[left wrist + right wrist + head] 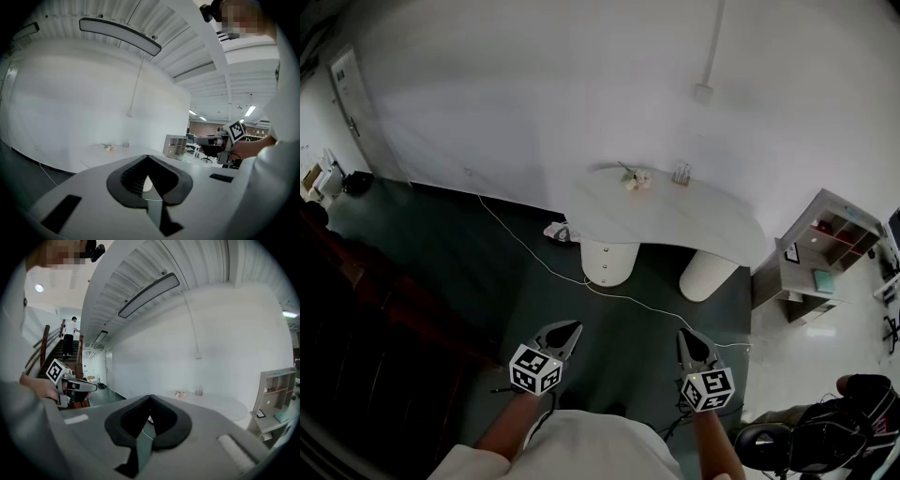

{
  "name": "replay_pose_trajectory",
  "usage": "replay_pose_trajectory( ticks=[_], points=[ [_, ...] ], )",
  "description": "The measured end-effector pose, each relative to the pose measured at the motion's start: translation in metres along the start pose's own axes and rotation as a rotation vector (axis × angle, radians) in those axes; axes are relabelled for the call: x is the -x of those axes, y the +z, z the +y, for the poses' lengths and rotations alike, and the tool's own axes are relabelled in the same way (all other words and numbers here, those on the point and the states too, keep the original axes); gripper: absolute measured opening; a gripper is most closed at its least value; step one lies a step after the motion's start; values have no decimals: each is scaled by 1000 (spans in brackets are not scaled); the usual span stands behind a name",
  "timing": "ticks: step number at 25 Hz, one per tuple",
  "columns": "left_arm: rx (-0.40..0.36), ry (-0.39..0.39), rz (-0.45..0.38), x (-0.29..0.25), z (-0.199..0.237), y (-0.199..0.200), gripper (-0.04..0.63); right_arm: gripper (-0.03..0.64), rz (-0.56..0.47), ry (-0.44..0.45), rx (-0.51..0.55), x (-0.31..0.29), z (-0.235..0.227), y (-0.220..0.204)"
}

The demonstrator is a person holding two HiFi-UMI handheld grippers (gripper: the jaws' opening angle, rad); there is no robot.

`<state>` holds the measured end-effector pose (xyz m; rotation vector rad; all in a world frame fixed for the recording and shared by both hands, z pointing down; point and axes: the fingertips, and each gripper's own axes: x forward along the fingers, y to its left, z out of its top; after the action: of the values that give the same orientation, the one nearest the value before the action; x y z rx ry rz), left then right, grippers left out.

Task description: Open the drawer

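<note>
No drawer shows plainly in any view. A white oval table (675,220) on two round pedestals stands ahead of me on the dark floor, and a small white shelf unit (825,248) with open compartments stands to its right. My left gripper (572,325) and right gripper (684,334) hang side by side low in the head view, well short of the table, both pointing toward it. Each has its jaws together and holds nothing. The left gripper (147,157) and the right gripper (150,396) show the same shut tips in their own views.
A white cable (534,253) trails across the floor to the table's pedestal. Small flowers (635,180) and a glass holder (682,173) sit on the tabletop. A dark wooden staircase (375,309) runs along the left. A black office chair (825,431) stands at the lower right.
</note>
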<state>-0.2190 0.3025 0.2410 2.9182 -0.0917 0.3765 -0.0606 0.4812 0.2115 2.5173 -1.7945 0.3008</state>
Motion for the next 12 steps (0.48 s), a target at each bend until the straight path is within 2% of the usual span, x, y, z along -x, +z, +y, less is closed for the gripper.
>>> replay_pose_trajectory(
  ticks=[12],
  points=[
    [-5,64,4,-14,-17,-9,7,10,13,25,5,19,-35,-12]
  ],
)
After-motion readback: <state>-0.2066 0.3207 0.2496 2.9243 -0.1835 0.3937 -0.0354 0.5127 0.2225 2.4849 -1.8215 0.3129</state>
